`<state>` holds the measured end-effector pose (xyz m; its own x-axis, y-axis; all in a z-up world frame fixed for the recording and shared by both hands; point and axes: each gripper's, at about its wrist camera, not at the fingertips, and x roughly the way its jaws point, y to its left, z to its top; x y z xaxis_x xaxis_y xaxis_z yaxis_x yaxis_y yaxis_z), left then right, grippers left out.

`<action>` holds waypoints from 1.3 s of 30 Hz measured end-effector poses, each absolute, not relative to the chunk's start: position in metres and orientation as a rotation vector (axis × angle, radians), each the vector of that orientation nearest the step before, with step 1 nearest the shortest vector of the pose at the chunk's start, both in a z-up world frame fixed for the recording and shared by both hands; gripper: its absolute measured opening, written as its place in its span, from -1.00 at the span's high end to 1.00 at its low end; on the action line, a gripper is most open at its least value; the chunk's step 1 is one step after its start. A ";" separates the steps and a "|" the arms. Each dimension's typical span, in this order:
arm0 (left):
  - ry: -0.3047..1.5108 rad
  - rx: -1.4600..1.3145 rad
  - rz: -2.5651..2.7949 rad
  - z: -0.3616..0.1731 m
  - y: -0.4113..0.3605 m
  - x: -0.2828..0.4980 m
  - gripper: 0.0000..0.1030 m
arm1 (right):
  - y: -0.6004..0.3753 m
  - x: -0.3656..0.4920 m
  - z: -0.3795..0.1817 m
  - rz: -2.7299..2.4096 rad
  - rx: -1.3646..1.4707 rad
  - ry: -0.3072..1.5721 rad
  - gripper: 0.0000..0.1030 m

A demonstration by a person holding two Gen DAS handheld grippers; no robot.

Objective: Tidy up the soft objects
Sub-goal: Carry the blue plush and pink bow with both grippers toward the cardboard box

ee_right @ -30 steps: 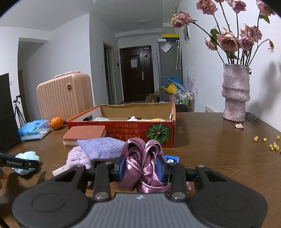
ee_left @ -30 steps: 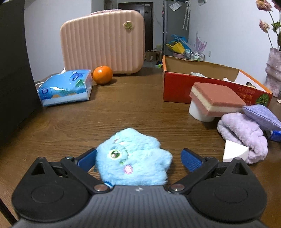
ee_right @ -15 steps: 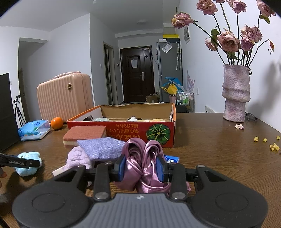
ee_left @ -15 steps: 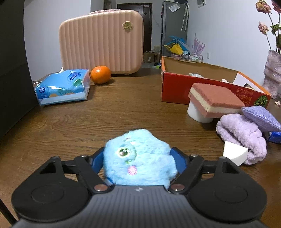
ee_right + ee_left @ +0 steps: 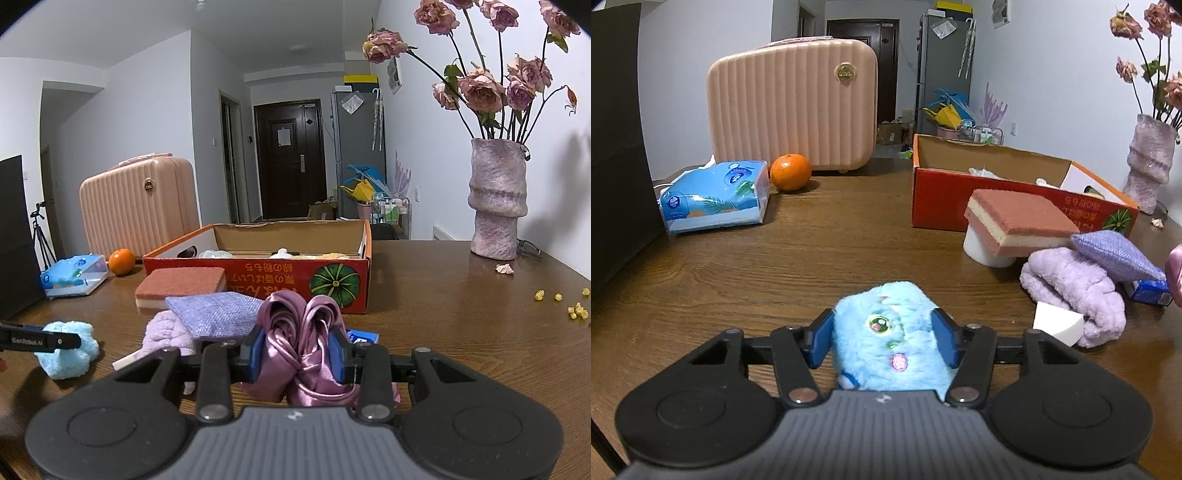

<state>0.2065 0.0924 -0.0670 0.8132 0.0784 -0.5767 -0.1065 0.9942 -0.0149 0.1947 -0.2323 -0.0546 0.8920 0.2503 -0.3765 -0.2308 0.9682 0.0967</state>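
Two soft things are gripped: the left gripper [image 5: 886, 341] squeezes the blue plush toy [image 5: 890, 347], the right gripper [image 5: 297, 356] pinches the pink satin scrunchie [image 5: 299, 339]. A few items sit in the red box [image 5: 258, 267]; sponge [image 5: 181, 282], purple pouch [image 5: 214, 312] and lilac cloth [image 5: 166, 334] remain on the desk [image 5: 461, 332].

- Fluffy light-blue plush toy [image 5: 886, 332], face up, squeezed between blue pads.
- Shiny mauve satin scrunchie [image 5: 299, 347], bunched and clamped upright.
- Lilac fuzzy cloth [image 5: 1075, 291] lies beside them.

Both grippers have black bodies with round caps, silver pivot screws, ribbed grey housings and blue fingers [image 5: 822, 341].
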 end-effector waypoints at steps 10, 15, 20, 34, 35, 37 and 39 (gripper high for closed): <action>0.648 -0.001 0.103 -0.074 0.085 0.209 -0.81 | -0.232 0.195 -0.055 0.250 0.049 0.399 0.33; 0.674 0.031 0.094 -0.079 0.079 0.213 -0.82 | -0.232 0.196 -0.056 0.250 0.048 0.402 0.33; 0.688 0.051 0.093 -0.083 0.076 0.215 -0.76 | -0.231 0.196 -0.056 0.251 0.048 0.403 0.33; 0.649 0.045 0.030 -0.076 0.073 0.207 -0.50 | -0.230 0.195 -0.056 0.258 0.048 0.395 0.33; 0.639 0.046 0.029 -0.074 0.073 0.205 -0.50 | -0.230 0.195 -0.056 0.259 0.047 0.394 0.33; 0.616 0.048 0.028 -0.071 0.072 0.202 -0.50 | -0.230 0.195 -0.055 0.261 0.047 0.392 0.33; 0.592 0.051 0.035 -0.067 0.071 0.199 -0.50 | -0.230 0.194 -0.055 0.261 0.046 0.392 0.33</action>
<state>0.1988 0.0711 -0.0667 0.8295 0.0477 -0.5564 -0.0182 0.9981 0.0585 0.1945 -0.2301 -0.0554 0.8911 0.2600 -0.3720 -0.2424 0.9656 0.0941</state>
